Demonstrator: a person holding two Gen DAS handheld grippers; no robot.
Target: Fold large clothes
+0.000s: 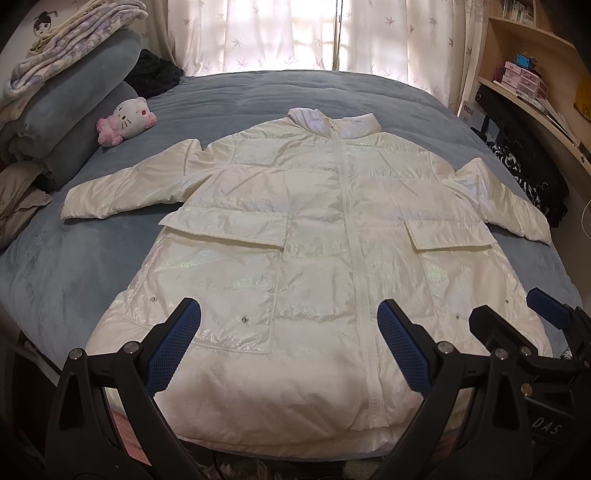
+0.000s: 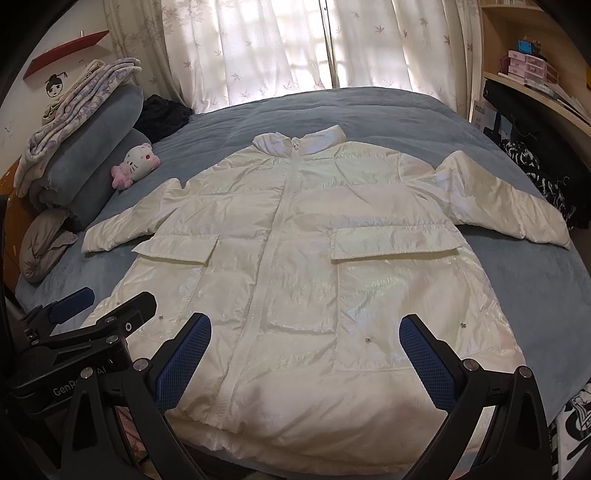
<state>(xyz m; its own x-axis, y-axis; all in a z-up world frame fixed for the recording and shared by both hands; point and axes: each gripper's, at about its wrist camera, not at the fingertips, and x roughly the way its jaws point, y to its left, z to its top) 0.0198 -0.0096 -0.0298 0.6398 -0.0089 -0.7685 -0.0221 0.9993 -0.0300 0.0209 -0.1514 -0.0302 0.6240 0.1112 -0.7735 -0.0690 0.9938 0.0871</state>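
Observation:
A shiny white puffer jacket (image 1: 295, 240) lies flat, front up and zipped, on a blue bed (image 1: 74, 266), sleeves spread to both sides, collar towards the window. It also shows in the right wrist view (image 2: 303, 258). My left gripper (image 1: 288, 321) is open and empty, held above the jacket's hem left of the zip. My right gripper (image 2: 304, 332) is open and empty above the hem right of the zip. Each gripper shows in the other's view, the right one at the right edge (image 1: 517, 314), the left one at the lower left (image 2: 107, 299).
A pink and white plush cat (image 1: 127, 120) lies near the left sleeve. Stacked blue bedding and pillows (image 1: 70, 110) stand at the left. A black garment (image 1: 155, 74) lies at the far left corner. Shelves (image 1: 535, 85) and dark clothes (image 1: 532, 181) line the right side. Curtains (image 1: 295, 33) hang behind.

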